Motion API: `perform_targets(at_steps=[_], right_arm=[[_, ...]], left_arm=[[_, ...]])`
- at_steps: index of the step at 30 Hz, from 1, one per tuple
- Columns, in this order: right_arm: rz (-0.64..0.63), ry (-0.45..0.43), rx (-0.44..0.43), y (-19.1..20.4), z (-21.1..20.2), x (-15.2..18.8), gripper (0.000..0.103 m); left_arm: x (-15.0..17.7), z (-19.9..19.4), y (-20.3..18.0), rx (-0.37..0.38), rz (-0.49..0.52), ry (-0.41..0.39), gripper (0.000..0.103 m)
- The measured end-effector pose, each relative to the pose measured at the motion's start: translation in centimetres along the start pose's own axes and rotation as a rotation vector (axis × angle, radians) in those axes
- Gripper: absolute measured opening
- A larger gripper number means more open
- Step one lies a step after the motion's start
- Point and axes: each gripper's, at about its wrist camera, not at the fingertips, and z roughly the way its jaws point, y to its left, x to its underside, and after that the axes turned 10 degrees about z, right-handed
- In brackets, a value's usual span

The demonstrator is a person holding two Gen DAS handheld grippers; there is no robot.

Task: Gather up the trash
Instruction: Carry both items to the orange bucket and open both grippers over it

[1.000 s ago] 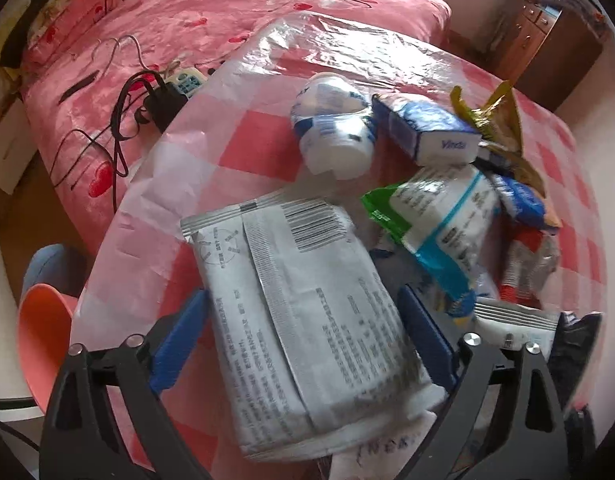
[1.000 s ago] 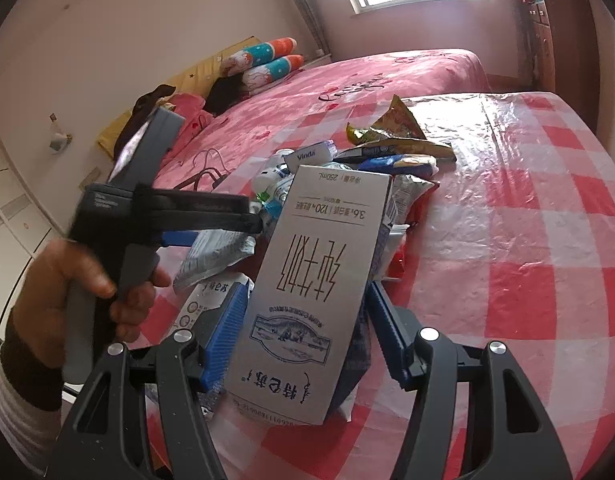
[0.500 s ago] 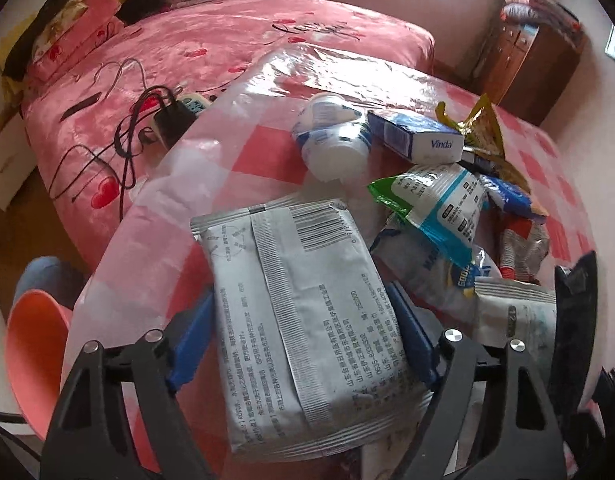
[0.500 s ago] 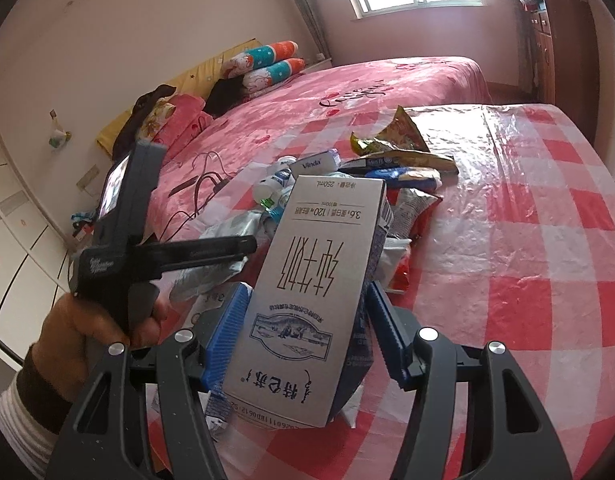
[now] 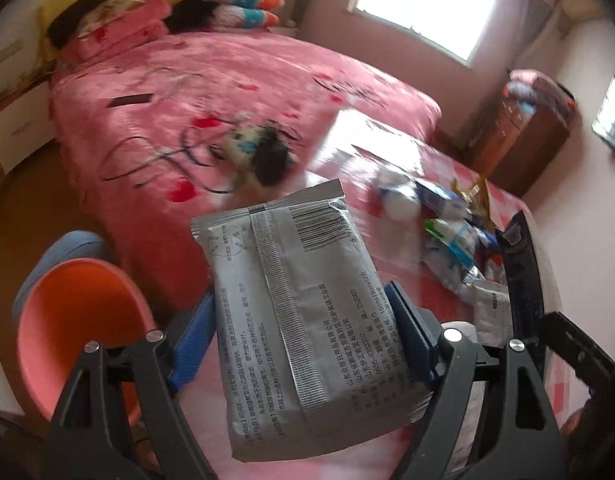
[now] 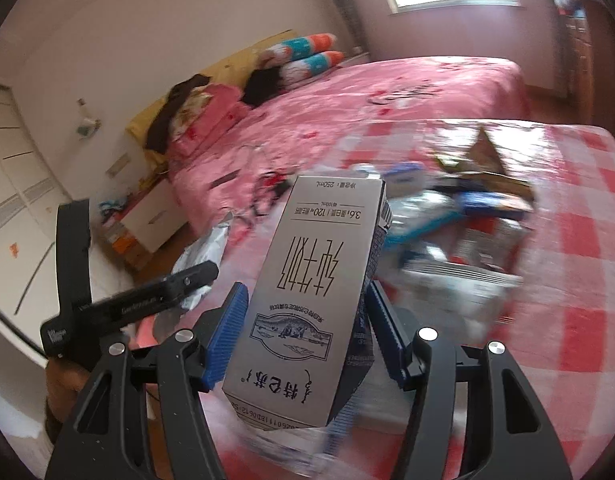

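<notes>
My left gripper [image 5: 301, 320] is shut on a silver foil packet [image 5: 291, 280] with a barcode, held tilted in the air above the table edge. That packet [image 6: 203, 256] and the left gripper body [image 6: 127, 304] also show at the left of the right wrist view, with a hand [image 6: 61, 396] below them. My right gripper [image 6: 305, 300] is shut on a grey milk carton [image 6: 319, 264], upside down and lifted off the table. A heap of other wrappers [image 6: 447, 220] lies on the red-and-white checked table [image 6: 567, 240]; in the left wrist view this heap [image 5: 447, 232] is blurred.
An orange tub-shaped object [image 5: 79, 320] sits on the floor at the lower left, a blue thing behind it. A pink bed [image 5: 227, 80] with cables and a remote on it stands beyond the table. A wooden cabinet [image 5: 527, 140] is at the far right.
Both grippers rose and swung away from the table with their loads. The left jaws closed onto the silver packet and lifted it. The orange object came further into the left wrist view.
</notes>
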Motion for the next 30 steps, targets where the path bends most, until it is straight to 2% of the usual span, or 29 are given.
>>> perform_targets(at_steps=[5,12,17,20,21,23,25,30], right_arm=[[-0.06,0.056,-0.088,5.1,3.3,0.4,0.062],[-0.178,0.184,-0.194,13.0,9.6,2.7,0.062],[-0.257,0.266,-0.247,18.2,14.1,5.0,0.062],[-0.298,0.317,-0.239,20.3,17.2,6.3,0.064],[-0.298,0.323,-0.221,20.4,18.0,6.6,0.07],[-0.278,0.357,-0.205,20.4,19.4,7.5,0.076],[-0.241,0.381,-0.204,19.7,19.9,8.2,0.078],[-0.192,0.347,-0.174,17.1,17.8,8.6,0.08]], left_arm=[[1.8,-2.8,5.8,-0.092,-0.081,-0.054,0.082],[4.9,-3.5,13.6,-0.198,-0.21,-0.069,0.082],[7.0,-3.0,17.6,-0.234,-0.279,-0.067,0.082],[8.2,-2.3,19.3,-0.239,-0.314,-0.054,0.083],[8.7,-1.8,19.9,-0.247,-0.319,-0.044,0.083],[9.5,-1.5,20.4,-0.268,-0.318,-0.034,0.083],[10.2,-1.5,21.1,-0.292,-0.32,-0.041,0.085],[10.6,-1.8,21.7,-0.347,-0.305,-0.048,0.088]])
